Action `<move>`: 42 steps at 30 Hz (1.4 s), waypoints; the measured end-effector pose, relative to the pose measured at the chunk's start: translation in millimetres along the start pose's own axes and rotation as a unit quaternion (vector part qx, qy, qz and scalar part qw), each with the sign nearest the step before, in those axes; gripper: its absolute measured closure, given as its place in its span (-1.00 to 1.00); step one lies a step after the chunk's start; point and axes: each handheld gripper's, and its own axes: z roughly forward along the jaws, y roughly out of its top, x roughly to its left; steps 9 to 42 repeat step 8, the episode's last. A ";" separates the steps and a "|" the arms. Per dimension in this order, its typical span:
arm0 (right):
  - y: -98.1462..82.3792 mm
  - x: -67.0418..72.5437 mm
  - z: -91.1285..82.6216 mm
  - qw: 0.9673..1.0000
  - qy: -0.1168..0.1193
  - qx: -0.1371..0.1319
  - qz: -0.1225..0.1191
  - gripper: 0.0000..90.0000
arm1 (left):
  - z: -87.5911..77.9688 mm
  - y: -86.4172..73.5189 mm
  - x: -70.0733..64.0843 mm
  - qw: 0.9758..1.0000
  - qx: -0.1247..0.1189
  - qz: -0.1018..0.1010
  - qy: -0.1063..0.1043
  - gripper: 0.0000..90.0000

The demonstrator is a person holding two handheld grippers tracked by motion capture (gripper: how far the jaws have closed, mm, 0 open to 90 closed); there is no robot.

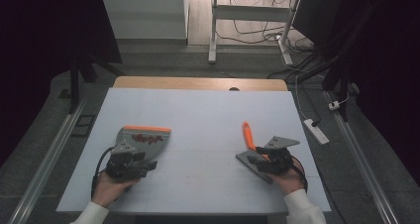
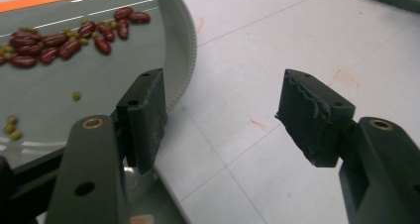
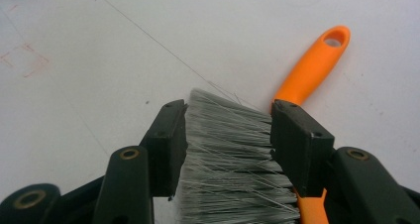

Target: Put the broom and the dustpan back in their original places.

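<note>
A grey dustpan [image 1: 143, 137] with an orange front edge lies at the table's left, holding red beans [image 2: 64, 43] and a few small green ones. My left gripper [image 1: 130, 160] sits at the pan's near end, open, its left finger [image 2: 146, 117] over the pan's rim [image 2: 185, 50] and bare table between the jaws. At the right lies a brush with an orange handle [image 1: 247, 134] and grey bristles [image 3: 233, 154]. My right gripper [image 3: 228, 149] is low over the brush head, jaws apart, bristles between them. The right jaw covers the orange spine.
The white tabletop [image 1: 203, 115] has faint red pen marks [image 2: 257, 125]. A bare wooden strip [image 1: 198, 83] runs along its far edge. Beyond it are a white desk frame [image 1: 247, 16] and floor cables; a power strip [image 1: 317, 131] lies to the right.
</note>
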 end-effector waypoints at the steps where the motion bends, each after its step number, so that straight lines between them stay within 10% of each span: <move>1: 0.2 1.3 -0.6 1.000 -0.003 -0.002 -0.004 0.05 | 0.8 0.2 0.7 1.000 0.001 0.001 -0.002 -0.20; 42: 0.8 3.9 -1.5 1.000 0.000 -0.011 -0.012 0.05 | 1.4 -0.2 1.6 1.000 0.006 0.003 -0.009 -0.20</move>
